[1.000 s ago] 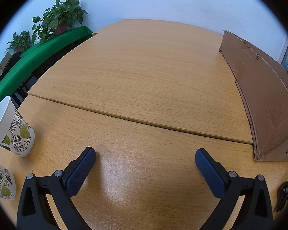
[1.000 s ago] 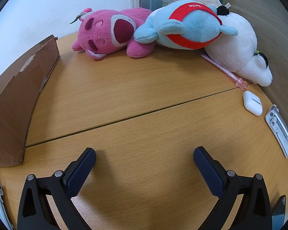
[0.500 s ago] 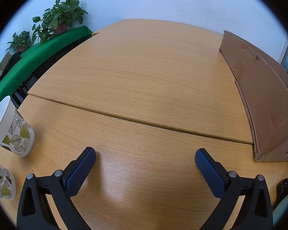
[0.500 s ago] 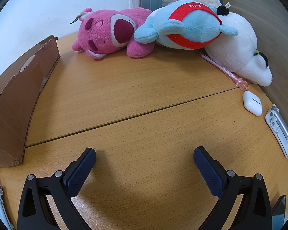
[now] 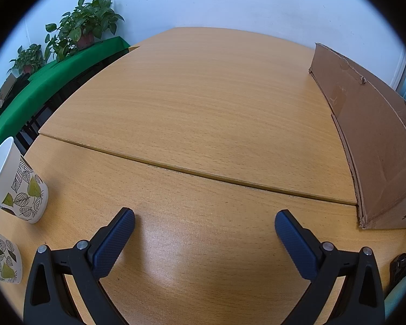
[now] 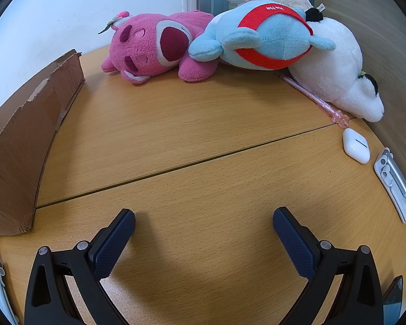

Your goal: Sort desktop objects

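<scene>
My left gripper (image 5: 204, 220) hovers open over bare wooden desk, nothing between its blue pads. Two leaf-patterned paper cups stand at its left: one (image 5: 16, 187) upright near the desk edge, another (image 5: 1, 260) closer and partly cut off. My right gripper (image 6: 203, 218) is also open and empty. Ahead of it lie a pink plush (image 6: 151, 46), a blue and red plush (image 6: 259, 35) and a white plush (image 6: 338, 70) at the far edge. A pink pen (image 6: 314, 97), a white earbud case (image 6: 356, 146) and a silver and white clip-like object (image 6: 393, 181) lie at the right.
A brown cardboard box wall (image 5: 370, 135) stands between the two grippers, seen also as the cardboard box (image 6: 21, 140) in the right wrist view. A green-covered bench (image 5: 40, 81) with potted plants (image 5: 84, 29) lies beyond the desk's left edge. A wooden panel (image 6: 392, 54) bounds the right.
</scene>
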